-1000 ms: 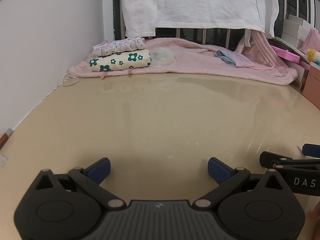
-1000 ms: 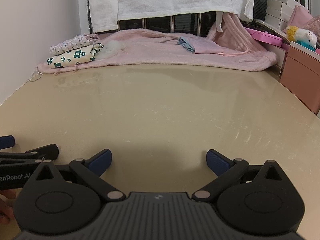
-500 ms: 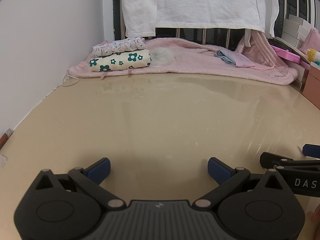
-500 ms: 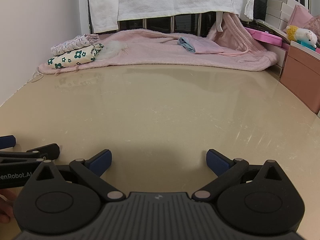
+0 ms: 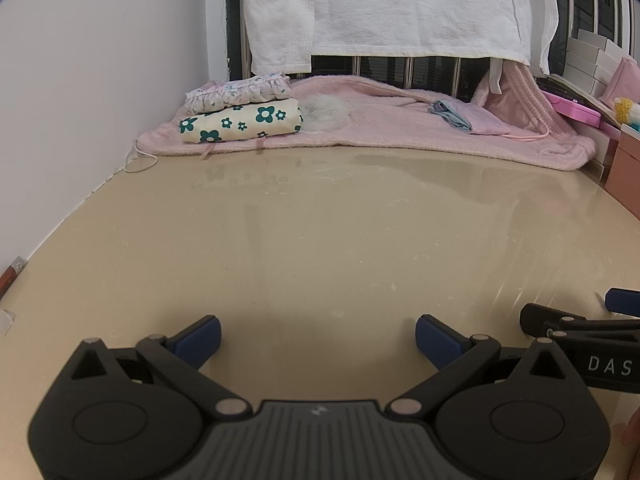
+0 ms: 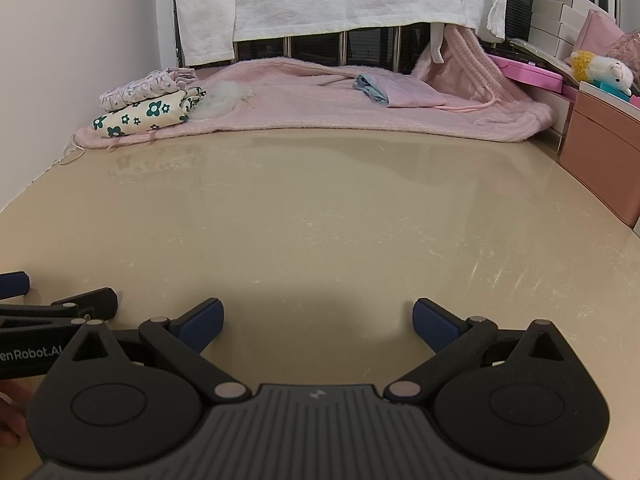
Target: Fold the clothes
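Two folded garments are stacked at the far left of the pink blanket (image 5: 380,128): a cream one with green flowers (image 5: 240,122) (image 6: 148,116) and a frilly pale one (image 5: 238,90) (image 6: 138,88) on top. A small blue and lilac garment (image 5: 468,116) (image 6: 394,92) lies unfolded further right on the blanket. My left gripper (image 5: 318,334) is open and empty, low over the near table. My right gripper (image 6: 316,318) is open and empty beside it. Each gripper shows at the edge of the other's view.
The beige table (image 5: 340,232) stretches between the grippers and the blanket. A white wall (image 5: 80,100) runs along the left. White towels (image 5: 380,4) hang on a rail at the back. Pink boxes (image 6: 600,152) and a plush toy (image 6: 600,70) stand at the right.
The right wrist view has shifted slightly, so the far clothes sit a little lower and to the right; both grippers stay open and empty.
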### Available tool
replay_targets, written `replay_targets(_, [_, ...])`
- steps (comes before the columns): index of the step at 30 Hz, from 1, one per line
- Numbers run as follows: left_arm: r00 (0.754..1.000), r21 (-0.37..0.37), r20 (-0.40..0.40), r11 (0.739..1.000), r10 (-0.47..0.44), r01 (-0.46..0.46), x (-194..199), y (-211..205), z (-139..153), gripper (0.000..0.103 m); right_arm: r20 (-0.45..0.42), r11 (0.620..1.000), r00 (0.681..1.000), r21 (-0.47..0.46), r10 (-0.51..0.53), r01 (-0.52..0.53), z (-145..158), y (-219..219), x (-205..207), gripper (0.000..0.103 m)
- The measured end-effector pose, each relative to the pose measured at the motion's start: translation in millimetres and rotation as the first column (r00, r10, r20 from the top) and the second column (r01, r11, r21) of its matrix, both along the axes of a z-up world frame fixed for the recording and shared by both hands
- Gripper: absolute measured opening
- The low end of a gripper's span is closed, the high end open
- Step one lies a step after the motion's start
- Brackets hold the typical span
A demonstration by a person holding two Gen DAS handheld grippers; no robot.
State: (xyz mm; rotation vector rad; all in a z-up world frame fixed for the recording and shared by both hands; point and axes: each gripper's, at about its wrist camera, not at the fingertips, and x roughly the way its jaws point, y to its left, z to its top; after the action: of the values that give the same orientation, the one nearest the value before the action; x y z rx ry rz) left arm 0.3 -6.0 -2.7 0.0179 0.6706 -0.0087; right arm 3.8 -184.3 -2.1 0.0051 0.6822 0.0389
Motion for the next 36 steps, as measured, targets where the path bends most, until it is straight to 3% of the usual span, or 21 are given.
replay_targets(22, [1.0,0.001,0.002,1.0,-0.002,0.002,-1,0,-1,0.103,-0.004,1.0,1.0,0.001,-0.007,0.007,0,1,-1,0.102])
replay_targets(25, [0.999,-0.015,-0.025,0.999,-0.04,0.04,6,0,3,0.102,-0.002,0.999,0.999,0.0,-0.036,0.036,0,1,-3,0.103])
replay_targets(27, [0.995,-0.084,-0.056,0.993,-0.084,0.08,20,1,16,0.101,0.019,1.0,1.0,0.007,-0.023,0.023,3,-4,-3,0.103])
replay_targets(31, [0.992,-0.267,0.017,0.956,-0.122,0.122,72,-9,61,0.103,0.114,0.998,0.994,0.055,-0.001,-0.006,26,-36,22,0.103])
replay_targets(34, [0.994,-0.314,0.028,0.943,-0.108,0.111,149,-38,81,0.103,0.172,0.994,0.984,0.099,0.036,-0.054,46,-78,80,0.103])
replay_targets(36, [0.996,-0.338,0.032,0.937,-0.085,0.091,203,-59,91,0.103,0.177,0.991,0.984,0.129,-0.002,-0.021,51,-113,136,0.103])
